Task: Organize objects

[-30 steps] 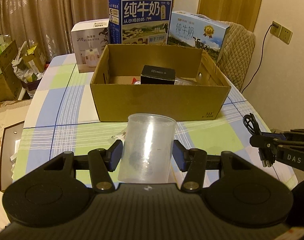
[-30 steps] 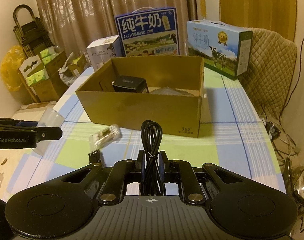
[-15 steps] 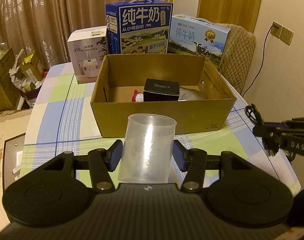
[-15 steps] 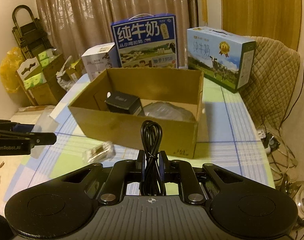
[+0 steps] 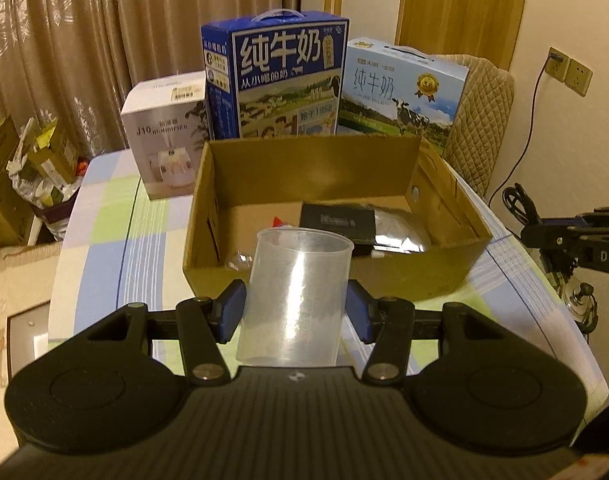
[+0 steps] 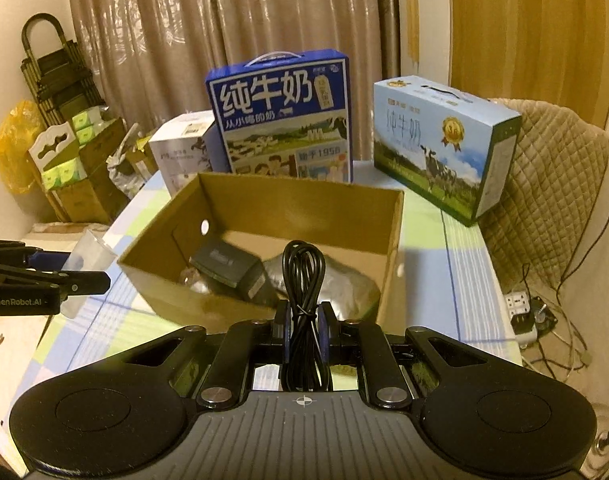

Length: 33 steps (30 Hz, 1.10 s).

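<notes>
One clear plastic cup (image 5: 296, 300) sits pinched in the left tool (image 5: 296, 312); one coiled black cable (image 6: 303, 312) is clamped in the right tool (image 6: 303, 328). Both hover at the one cardboard box (image 5: 440, 268), which holds a black box (image 5: 338, 222) and a half-hidden silvery bag (image 6: 344, 280). Two milk cartons (image 5: 280, 76) stand behind it on the desk (image 5: 104, 216).

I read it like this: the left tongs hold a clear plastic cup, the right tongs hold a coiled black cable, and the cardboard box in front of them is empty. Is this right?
Not quite. The left tongs do hold the clear plastic cup and the right tongs the coiled black cable, but the cardboard box is not empty: the right wrist view shows a small black box and a silvery bag inside.
</notes>
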Tool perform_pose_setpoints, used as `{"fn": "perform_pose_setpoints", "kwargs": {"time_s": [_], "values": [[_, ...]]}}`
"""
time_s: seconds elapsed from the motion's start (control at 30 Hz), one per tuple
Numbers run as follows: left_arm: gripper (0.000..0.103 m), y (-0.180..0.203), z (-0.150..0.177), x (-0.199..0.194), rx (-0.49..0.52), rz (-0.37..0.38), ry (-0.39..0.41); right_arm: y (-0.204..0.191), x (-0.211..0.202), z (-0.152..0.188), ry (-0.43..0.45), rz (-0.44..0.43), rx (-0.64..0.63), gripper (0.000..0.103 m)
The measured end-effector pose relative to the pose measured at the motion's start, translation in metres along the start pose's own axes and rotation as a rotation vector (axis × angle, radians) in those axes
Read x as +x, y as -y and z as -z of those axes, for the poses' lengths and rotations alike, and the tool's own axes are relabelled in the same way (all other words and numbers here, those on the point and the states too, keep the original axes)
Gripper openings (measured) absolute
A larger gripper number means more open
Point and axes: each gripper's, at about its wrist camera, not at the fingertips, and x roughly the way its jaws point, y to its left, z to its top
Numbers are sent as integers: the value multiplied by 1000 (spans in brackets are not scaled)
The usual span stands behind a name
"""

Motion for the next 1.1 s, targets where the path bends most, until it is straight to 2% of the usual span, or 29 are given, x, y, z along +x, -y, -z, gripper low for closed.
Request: {"fn": "perform_pose_setpoints", "kwargs": {"time_s": [0.43, 1.1], "values": [[49, -19, -60, 18, 27, -31, 9, 10, 30, -45, -17, 12, -20, 10], [49, -18, -72, 54, 59, -25, -44, 18, 64, -55, -93, 1, 7, 10]]}}
